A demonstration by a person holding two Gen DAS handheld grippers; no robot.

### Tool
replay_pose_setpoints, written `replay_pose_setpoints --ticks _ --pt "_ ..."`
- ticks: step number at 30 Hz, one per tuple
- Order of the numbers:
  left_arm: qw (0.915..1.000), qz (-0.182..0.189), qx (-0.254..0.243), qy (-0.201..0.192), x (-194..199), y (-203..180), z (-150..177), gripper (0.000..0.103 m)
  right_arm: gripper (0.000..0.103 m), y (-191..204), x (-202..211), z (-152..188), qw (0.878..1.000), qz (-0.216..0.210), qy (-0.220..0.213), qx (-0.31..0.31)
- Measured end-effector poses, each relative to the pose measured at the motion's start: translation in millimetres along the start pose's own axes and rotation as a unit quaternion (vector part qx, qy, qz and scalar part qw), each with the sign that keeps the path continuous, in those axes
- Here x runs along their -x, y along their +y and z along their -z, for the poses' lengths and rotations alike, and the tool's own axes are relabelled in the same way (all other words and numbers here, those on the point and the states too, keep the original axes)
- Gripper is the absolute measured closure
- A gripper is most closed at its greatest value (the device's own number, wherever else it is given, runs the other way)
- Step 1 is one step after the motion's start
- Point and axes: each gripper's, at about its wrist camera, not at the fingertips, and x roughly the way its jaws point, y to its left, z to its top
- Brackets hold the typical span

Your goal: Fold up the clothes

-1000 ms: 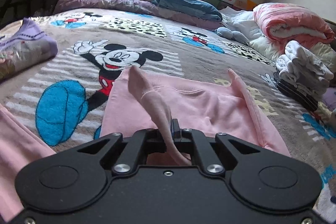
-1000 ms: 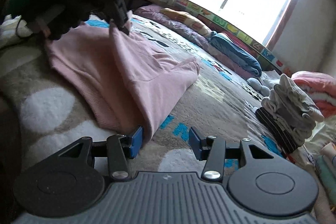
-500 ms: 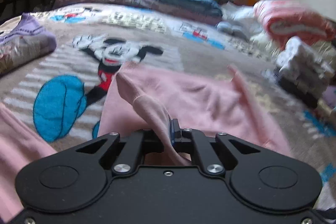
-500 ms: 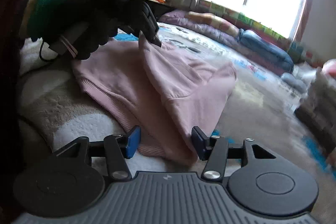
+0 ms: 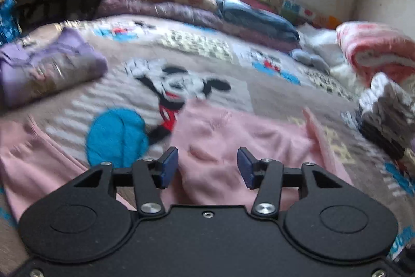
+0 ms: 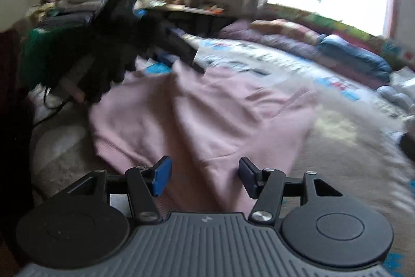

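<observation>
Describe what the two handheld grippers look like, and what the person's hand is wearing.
Left gripper: smooth black body, round side discs, silver screws, blue pads. Right gripper: same black linkage and blue pads, but a ribbed grey top plate. The left hand wears a black glove below a green sleeve.

My left tool point(image 5: 207, 166) has just been opening, its blue pads point(image 5: 168, 166) now apart, gripping nothing. My right tool point(image 6: 202, 179) has opened wider too, angled slightly downward.
</observation>
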Motion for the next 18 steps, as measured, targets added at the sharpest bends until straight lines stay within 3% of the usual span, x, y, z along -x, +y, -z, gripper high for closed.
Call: replay_pose_setpoints --ticks 3,8,13,15,18 --pt "0.9993 0.038 0.002 -0.005 3 -13 -14 0.054 0.043 3 3 5 1.0 -0.016 -0.007 0.003" --pt "0.9927 0.117 -0.019 0.024 -29 -68 -32 0.054 0.039 6 4 8 0.999 -0.038 -0.01 0.008" --pt "0.9858 0.147 -0.047 0.066 -84 -115 -48 0.061 0.037 -5 4 8 0.997 -0.068 -0.013 -0.021" --pt "0.9834 0.148 -0.053 0.09 -106 -127 -49 0.068 0.036 -8 4 8 0.996 -0.078 -0.014 -0.028" --pt "0.98 0.147 -0.045 0.127 -134 -135 -46 0.068 0.033 -10 4 9 0.995 -0.091 -0.015 -0.036"
